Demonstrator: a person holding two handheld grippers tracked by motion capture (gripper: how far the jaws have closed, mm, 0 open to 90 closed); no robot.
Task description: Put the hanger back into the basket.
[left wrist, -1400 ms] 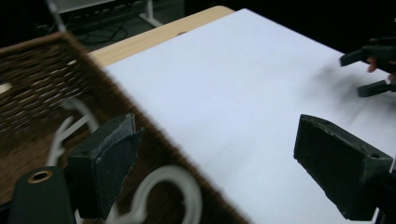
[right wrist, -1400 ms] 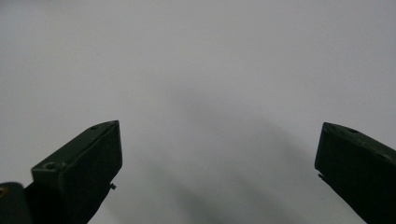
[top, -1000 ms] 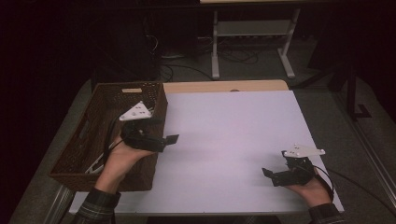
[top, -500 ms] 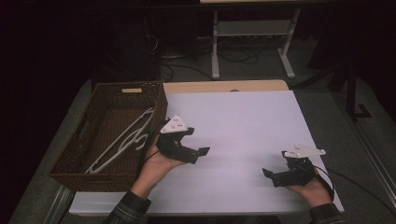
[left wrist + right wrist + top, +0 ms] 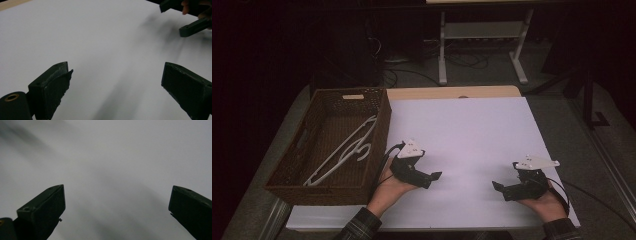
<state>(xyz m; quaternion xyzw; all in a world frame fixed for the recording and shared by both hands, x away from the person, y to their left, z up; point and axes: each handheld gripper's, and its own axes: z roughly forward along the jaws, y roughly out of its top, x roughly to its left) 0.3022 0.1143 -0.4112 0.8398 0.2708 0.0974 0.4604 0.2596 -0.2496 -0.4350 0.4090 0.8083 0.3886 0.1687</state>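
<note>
My left gripper rests low over the white tabletop, just right of a brown wicker basket. Its jaws have just been opening a little further, and in the left gripper view they stand wide apart with bare white surface between them. A white clothes hanger lies inside the basket, apart from both grippers. Near the front right of the table my right gripper sits open, its jaws spread over bare surface. The right gripper's jaws also appear at the top right of the left gripper view.
The basket fills the left side of the table. A strip of wooden tabletop shows behind the white surface. Beyond the table, on a dark floor, stands a white metal frame with cables around it.
My left hand has come from over the basket, down and to the right, onto the white surface. The hanger now lies uncovered in the basket. The right hand has stayed put.
</note>
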